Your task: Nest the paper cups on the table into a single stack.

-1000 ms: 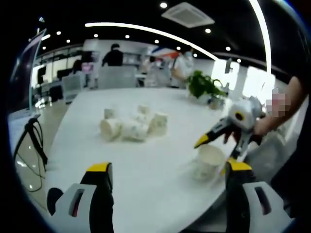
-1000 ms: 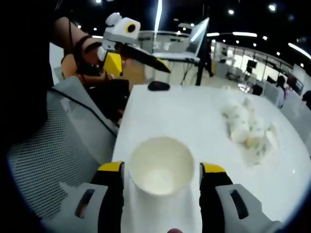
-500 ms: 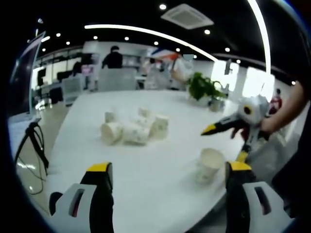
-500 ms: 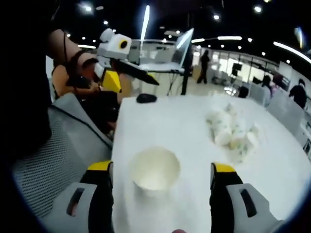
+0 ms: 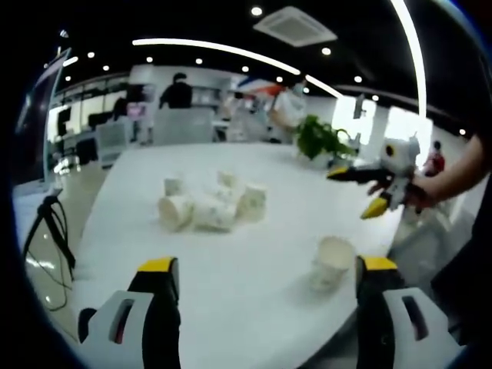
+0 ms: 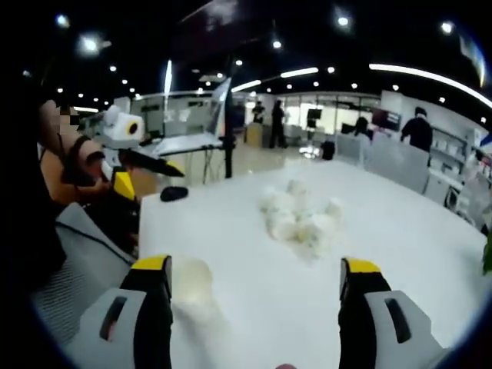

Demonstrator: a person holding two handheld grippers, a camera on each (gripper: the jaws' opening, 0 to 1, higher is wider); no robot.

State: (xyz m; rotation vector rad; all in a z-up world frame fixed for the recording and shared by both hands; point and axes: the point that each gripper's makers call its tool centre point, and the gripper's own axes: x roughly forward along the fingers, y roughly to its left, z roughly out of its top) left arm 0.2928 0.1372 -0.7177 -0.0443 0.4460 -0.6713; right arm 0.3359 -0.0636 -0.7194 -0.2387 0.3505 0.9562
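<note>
Single paper cup (image 5: 332, 263) upright near counter (image 5: 231, 307) edge, mouth up, just inboard of right-hand jaw in left gripper view; same cup (image 6: 191, 283) in right gripper view beside left-hand jaw, outside the gap, not gripped. Cluster of paper cups (image 5: 207, 204) farther in, mid-counter, well apart from lone cup; some upright, several tipped on sides and touching. Same cluster (image 6: 301, 219) visible ahead in right gripper view. Exact count unclear at this blur.

Left gripper (image 5: 261, 269): jaws wide apart, nothing between. Right gripper (image 6: 255, 269): jaws wide apart, empty. Right gripper also seen from outside (image 5: 369, 188) above counter edge, held in a hand, jaws spread.

Materials: cups white paper, faint greenish print, tapered walls, rolled rim, matte. Counter white, smooth, slightly glossy. Jaws grey with yellow tips.

Handling estimate: very light, thin-walled, crushes or ovalises under firm squeeze; likely to skid on slick counter if nudged. Best hold judged across upper wall just below rolled rim, where stiffest, with light pressure. Tipped cups probably roll in arcs; taper should self-centre when nesting, provided mouth stays round.
</note>
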